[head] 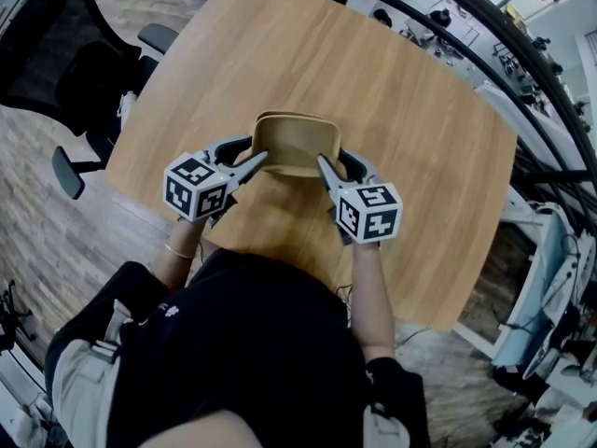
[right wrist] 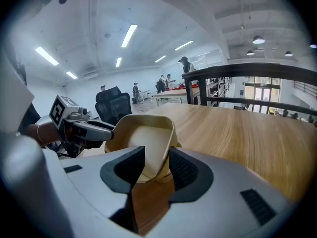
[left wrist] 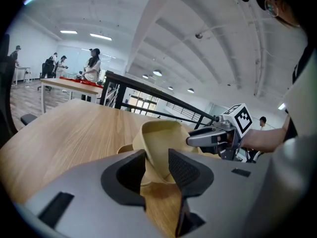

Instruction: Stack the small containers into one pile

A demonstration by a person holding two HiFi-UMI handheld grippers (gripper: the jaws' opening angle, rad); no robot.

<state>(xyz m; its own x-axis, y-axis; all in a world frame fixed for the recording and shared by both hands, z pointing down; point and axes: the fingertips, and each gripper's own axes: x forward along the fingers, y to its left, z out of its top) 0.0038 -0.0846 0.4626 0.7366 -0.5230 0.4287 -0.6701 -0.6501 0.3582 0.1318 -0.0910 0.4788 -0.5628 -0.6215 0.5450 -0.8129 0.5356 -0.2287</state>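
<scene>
Pinching opposite walls of the thin, tan, rounded-square container (head: 294, 145), the left gripper (head: 258, 160) and right gripper (head: 322, 163) each have their jaws closed on its flexing rim. It sits nested in a second container (head: 270, 119) near the smooth wooden table's (head: 401, 101) front edge, with bare tabletop beyond.

Open-plan office or lab space. A large wooden table (head: 373, 91) with rounded corners stands on a wood-plank floor (head: 56, 241), with a black mesh office chair (head: 65, 45) off its left edge. Strip lights (right wrist: 130, 35) run along a white ceiling, a black railing (right wrist: 277, 71) lies beyond, and people (left wrist: 92, 66) stand at a long table (left wrist: 64, 85) in the background.
</scene>
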